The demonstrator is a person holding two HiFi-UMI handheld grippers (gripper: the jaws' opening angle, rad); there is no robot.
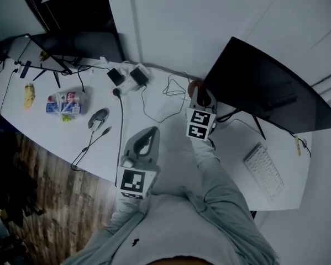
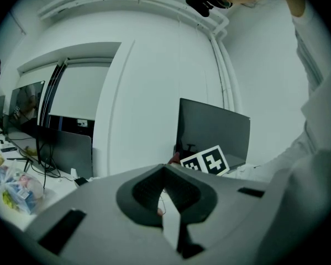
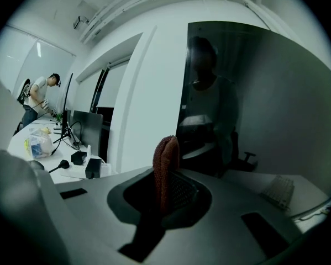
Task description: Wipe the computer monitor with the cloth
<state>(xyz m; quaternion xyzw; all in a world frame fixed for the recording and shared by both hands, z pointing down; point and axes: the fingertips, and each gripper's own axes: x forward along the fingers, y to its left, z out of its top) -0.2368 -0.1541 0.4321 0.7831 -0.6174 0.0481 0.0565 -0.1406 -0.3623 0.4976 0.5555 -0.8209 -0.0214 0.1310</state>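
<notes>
The dark computer monitor (image 1: 264, 87) stands at the right of the white desk (image 1: 54, 131), its screen off. My right gripper (image 1: 201, 101) is at the monitor's lower left corner, shut on a reddish-brown cloth (image 1: 194, 87). In the right gripper view the cloth (image 3: 166, 159) sticks up folded between the jaws of that gripper (image 3: 168, 175), close to the screen (image 3: 264, 104), which reflects a person. My left gripper (image 1: 146, 142) hangs back over the desk's front edge, jaws together with nothing in them. From the left gripper (image 2: 165, 173), the monitor (image 2: 215, 131) is farther off.
A keyboard (image 1: 264, 170) lies right of the monitor's stand. Cables (image 1: 165, 101), power adapters (image 1: 129, 77), a mouse (image 1: 99, 117), a snack packet (image 1: 66, 104) and a banana (image 1: 29, 95) lie to the left. A second monitor (image 1: 77, 46) stands far left; a person (image 3: 38, 101) works beyond.
</notes>
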